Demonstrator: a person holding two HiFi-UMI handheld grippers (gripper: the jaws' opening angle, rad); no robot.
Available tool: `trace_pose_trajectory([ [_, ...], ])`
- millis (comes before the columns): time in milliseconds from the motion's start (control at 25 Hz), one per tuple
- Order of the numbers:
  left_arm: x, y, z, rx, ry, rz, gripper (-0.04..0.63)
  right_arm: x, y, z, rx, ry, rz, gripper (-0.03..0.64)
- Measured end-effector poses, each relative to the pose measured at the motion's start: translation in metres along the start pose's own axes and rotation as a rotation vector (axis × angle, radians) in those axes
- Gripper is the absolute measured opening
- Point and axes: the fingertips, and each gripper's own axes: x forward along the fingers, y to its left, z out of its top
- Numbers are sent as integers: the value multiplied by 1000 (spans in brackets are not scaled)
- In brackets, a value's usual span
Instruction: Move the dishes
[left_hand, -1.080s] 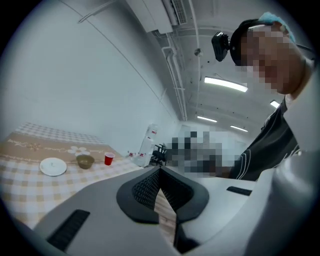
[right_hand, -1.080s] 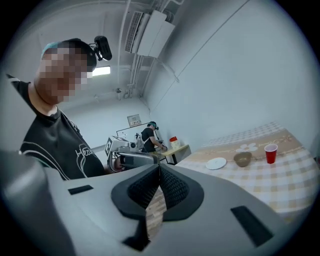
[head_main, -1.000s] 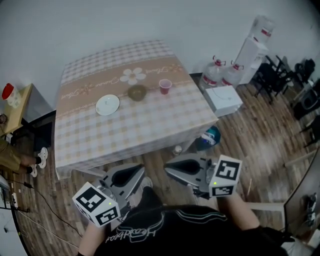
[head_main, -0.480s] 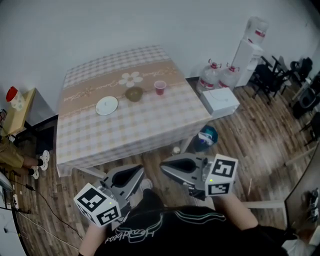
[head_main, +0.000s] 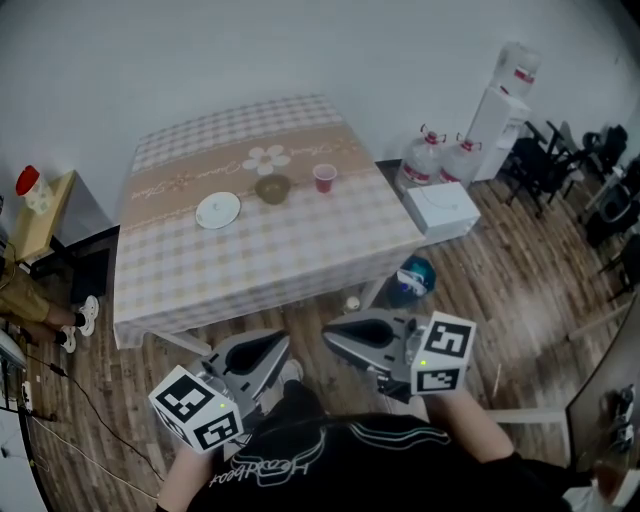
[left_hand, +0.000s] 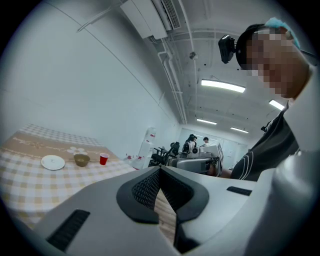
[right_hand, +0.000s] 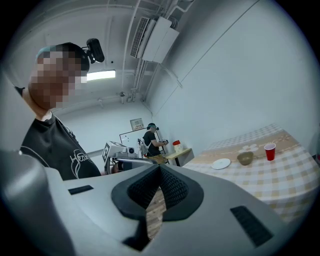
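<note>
At the upper centre of the head view stands a table (head_main: 250, 270) under a checked cloth, carrying three dishes in a row near its far side: a white plate (head_main: 218, 210) to the left, an olive bowl (head_main: 273, 188) in the middle and a red cup (head_main: 324, 178) to the right, each apart from its neighbour. Low in this view, over a wooden floor (head_main: 500, 300) and well apart from the table, the left gripper (head_main: 283, 345) and the right gripper (head_main: 331, 341) point toward each other. A white box (head_main: 443, 208), two water bottles (head_main: 443, 155) and a water dispenser (head_main: 505, 100) stand right of the table.

Left gripper view: the jaws are closed tip to tip with nothing between them; the plate (left_hand: 53, 162), bowl (left_hand: 81, 160) and cup (left_hand: 103, 159) lie far off at the left on the table.

Right gripper view: the jaws are likewise closed and empty; the plate (right_hand: 220, 163), bowl (right_hand: 245, 158) and cup (right_hand: 270, 151) sit at the right on the table, well apart from the jaws.
</note>
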Motion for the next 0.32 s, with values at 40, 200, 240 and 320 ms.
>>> trace_pose_trajectory([
  [40, 0, 0, -1, -2, -1, 0, -5, 0, 0, 0, 0, -2, 0, 11],
  [200, -1, 2, -5, -11, -1, 4, -5, 2, -1, -2, 6, -4, -5, 11],
  [240, -1, 3, -5, -12, 1, 5, -5, 3, -1, -3, 8, -3, -6, 11],
  [320, -1, 3, -7, -15, 3, 5, -5, 3, -1, -4, 13, -1, -6, 11],
])
